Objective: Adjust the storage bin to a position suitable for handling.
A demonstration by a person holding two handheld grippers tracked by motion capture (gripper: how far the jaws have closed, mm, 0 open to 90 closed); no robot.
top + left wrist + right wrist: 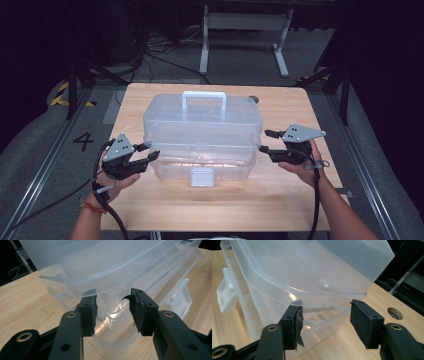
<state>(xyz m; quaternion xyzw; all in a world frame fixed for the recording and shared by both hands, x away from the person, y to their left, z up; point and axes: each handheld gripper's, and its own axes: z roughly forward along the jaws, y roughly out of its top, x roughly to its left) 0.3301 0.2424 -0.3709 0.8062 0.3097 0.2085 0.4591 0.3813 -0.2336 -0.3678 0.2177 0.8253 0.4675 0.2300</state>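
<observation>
A clear plastic storage box (202, 135) with a white handle (204, 95) and a front latch (202, 176) stands in the middle of the wooden table (280, 195). My left gripper (150, 151) is at the box's left end, low down. In the left gripper view its jaws (112, 310) close on the rounded end wall of the box (112, 265), pads against the plastic. My right gripper (264, 141) is at the right end. Its jaws (325, 315) stand apart on either side of the box's (299, 277) end, just under the lid rim, and the right pad (364, 322) is off the plastic.
A round hole (395, 313) lies in the tabletop behind the box's right end. Beyond the table's far edge stand a white metal frame (245, 30) and loose cables on a grey floor. A "4" (82, 141) is marked on the floor at left.
</observation>
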